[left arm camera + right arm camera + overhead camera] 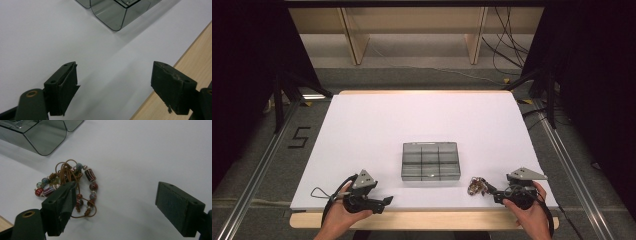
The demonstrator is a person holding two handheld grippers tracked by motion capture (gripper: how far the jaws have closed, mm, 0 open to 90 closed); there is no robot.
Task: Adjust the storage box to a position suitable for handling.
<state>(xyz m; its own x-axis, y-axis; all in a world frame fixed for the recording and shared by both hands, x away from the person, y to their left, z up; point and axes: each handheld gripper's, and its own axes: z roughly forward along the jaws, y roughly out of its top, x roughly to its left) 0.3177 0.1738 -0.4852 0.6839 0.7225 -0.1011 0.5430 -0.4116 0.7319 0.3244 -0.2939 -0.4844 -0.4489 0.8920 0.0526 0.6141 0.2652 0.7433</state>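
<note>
A clear grey plastic organiser box with several compartments sits on the white table, near the front middle. A heap of beaded jewellery on brown cord lies just right of the box's front corner. My right gripper rests at the front right, pointing left at the beads, open with nothing between its jaws; in the right gripper view the beads lie just beyond the left jaw. At the front left my left gripper stands open and empty over bare table, the box corner ahead of it.
The wooden table edge runs along the front, under both hands. Wide bare white surface lies behind and beside the box. Metal frame rails flank the table, and cables trail on the floor behind.
</note>
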